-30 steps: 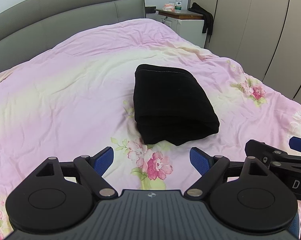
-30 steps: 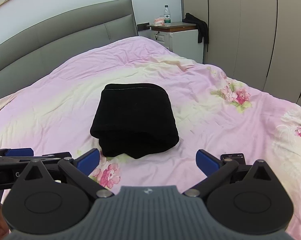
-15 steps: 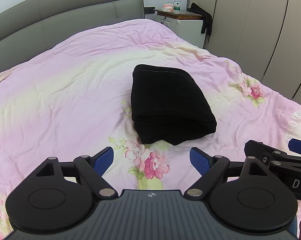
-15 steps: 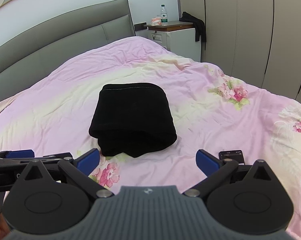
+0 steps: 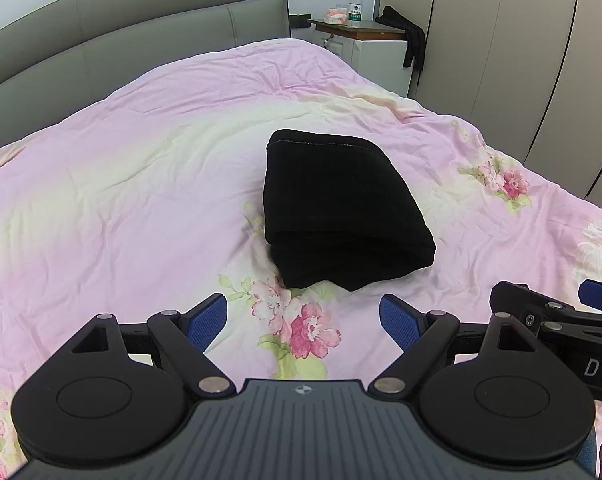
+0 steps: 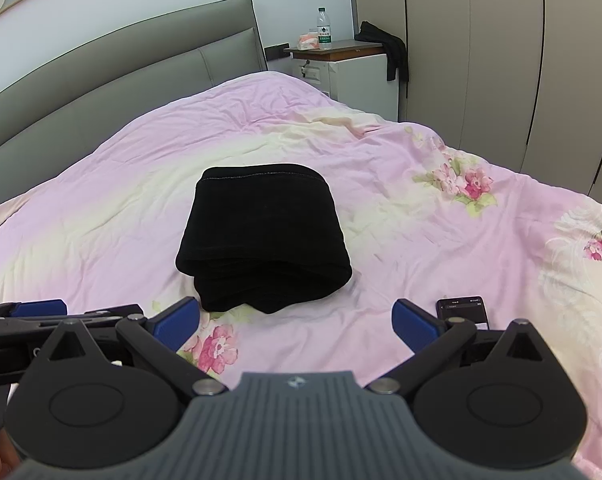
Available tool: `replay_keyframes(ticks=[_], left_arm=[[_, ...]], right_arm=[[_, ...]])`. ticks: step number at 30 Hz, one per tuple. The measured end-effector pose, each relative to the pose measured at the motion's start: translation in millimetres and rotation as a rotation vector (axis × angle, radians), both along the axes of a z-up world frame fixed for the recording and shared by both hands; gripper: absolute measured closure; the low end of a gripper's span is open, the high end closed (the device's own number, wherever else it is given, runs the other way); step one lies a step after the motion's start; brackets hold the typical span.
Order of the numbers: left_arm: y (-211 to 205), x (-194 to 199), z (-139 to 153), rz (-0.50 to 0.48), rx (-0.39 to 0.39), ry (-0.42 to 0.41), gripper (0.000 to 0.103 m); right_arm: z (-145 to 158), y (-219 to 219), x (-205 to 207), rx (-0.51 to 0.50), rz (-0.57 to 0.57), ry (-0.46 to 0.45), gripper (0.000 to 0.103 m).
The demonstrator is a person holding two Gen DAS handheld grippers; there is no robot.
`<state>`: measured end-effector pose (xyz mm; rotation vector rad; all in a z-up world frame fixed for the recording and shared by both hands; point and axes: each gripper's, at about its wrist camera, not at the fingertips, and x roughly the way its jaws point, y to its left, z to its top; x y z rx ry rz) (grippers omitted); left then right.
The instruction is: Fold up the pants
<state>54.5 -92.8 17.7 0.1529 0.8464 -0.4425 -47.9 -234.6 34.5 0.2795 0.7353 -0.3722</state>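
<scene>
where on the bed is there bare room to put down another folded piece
The widest bare stretch of quilt lies left of the folded pants, up toward the headboard. There is also room between the pants and the nightstand. It is tighter near the right, by the phone.

Before you spreads a pink and cream floral quilt (image 5: 141, 200) over the bed; behind it stands a grey padded headboard (image 6: 121, 64); at the far corner you see a white nightstand with a brown top (image 6: 353, 68), carrying a clear plastic water bottle (image 6: 323, 29); a black garment (image 6: 389, 50) drapes off its edge; a dark smartphone (image 6: 463, 312) lies on the quilt; beige wardrobe doors (image 6: 501, 60) line the right wall.
</scene>
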Motion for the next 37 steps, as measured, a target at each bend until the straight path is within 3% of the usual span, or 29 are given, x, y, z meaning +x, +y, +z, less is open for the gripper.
replay_keyframes(ticks=[37], left_arm=[[7.4, 1.5, 3.6, 0.006, -0.002, -0.025, 0.002]], right_arm=[[0.4, -0.1, 1.3, 0.004, -0.002, 0.006, 0.005]])
